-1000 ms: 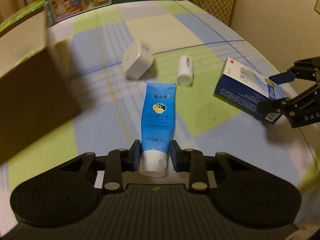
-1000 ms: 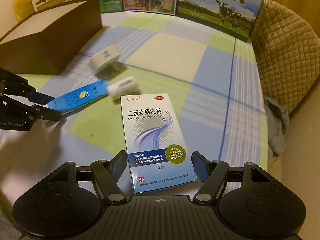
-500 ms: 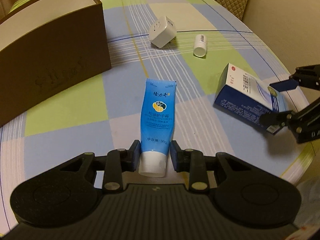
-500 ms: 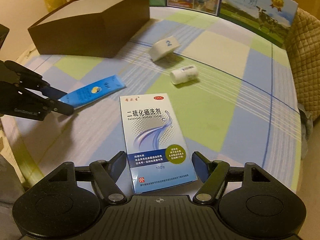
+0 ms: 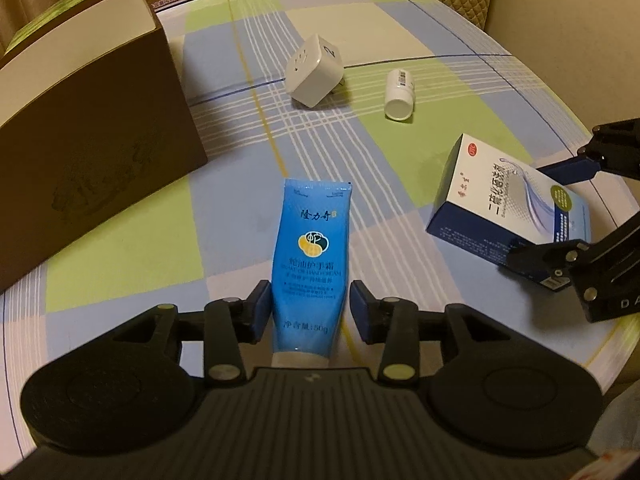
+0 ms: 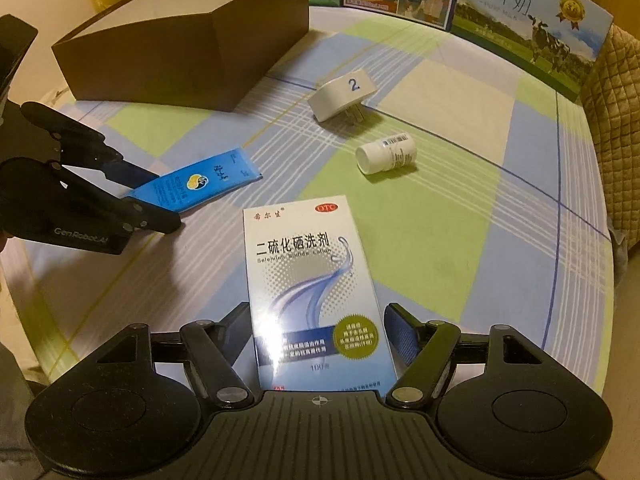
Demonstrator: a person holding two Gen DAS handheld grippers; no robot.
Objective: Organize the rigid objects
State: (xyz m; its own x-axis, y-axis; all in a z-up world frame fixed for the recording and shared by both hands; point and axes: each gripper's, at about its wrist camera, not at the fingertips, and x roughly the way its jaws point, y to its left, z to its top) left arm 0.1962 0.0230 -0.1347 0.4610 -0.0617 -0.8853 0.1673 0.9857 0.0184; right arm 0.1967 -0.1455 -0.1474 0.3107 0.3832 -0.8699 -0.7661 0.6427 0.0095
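A blue hand-cream tube (image 5: 310, 248) lies lengthwise between the fingers of my left gripper (image 5: 310, 308), its crimped end on the checked cloth. The jaws are opening: a gap shows by the right pad, and the cap is hidden under the gripper body. In the right wrist view the left gripper (image 6: 164, 200) flanks the tube (image 6: 200, 184). My right gripper (image 6: 320, 332) is shut on a white-and-blue medicine box (image 6: 308, 280), held by its long sides and tilted above the table. The left wrist view shows the box (image 5: 500, 200) in the right gripper (image 5: 532, 212).
A large brown box (image 5: 80, 140) stands at the left. A white plug adapter (image 5: 316, 76) and a small white bottle (image 5: 400, 92) lie mid-table. Milk cartons (image 6: 520, 12) line the far edge, and a quilted chair back (image 6: 612, 120) is at the right.
The left jaws have spread off the tube, which now sits lower between them. The right gripper has shifted across the table with the medicine box still in it.
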